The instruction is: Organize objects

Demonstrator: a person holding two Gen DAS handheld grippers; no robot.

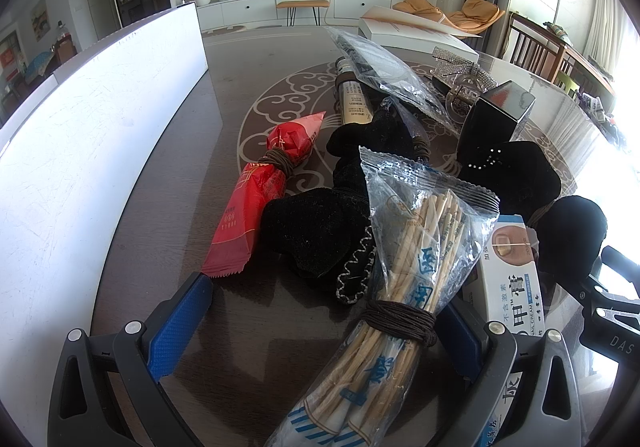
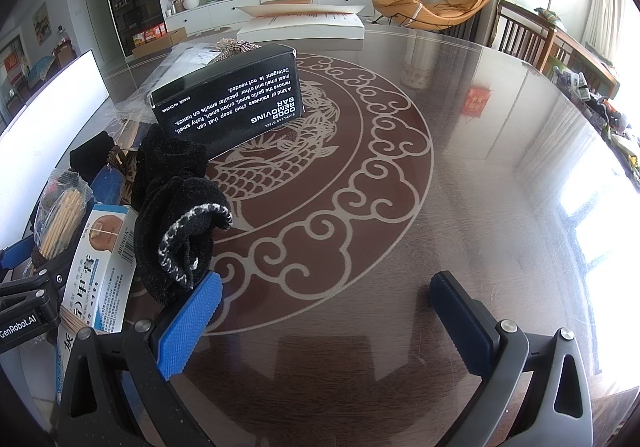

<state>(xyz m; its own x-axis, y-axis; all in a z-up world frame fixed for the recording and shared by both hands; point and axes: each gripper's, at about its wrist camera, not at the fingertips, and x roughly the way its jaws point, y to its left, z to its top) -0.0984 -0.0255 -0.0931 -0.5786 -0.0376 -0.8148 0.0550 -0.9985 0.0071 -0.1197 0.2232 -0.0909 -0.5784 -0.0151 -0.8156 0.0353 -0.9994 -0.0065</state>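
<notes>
Left wrist view: white bin wall (image 1: 100,151) fills the left, clutter pile beside it on the table (image 1: 248,331); left gripper (image 1: 324,331) jaws wide w/ the banded toothpick pack (image 1: 404,287) lying between them, not yet pinched. Probly best to close at the brown band, lift straight, keep clear of the black cloth (image 1: 320,231) & nail cream box (image 1: 512,279). Right gripper (image 2: 324,323) wide, holding nothing.

Round dark brown glossy table with pale cloud-and-fish inlay (image 2: 400,175), red foil snack packet tied with brown cord (image 1: 260,191), black velvet pouches (image 1: 320,223), clear bag of wooden toothpicks (image 1: 404,263), white nail-cream carton (image 1: 508,279), black odor-bar box (image 2: 232,103), white flat box at far edge (image 2: 300,25)
</notes>
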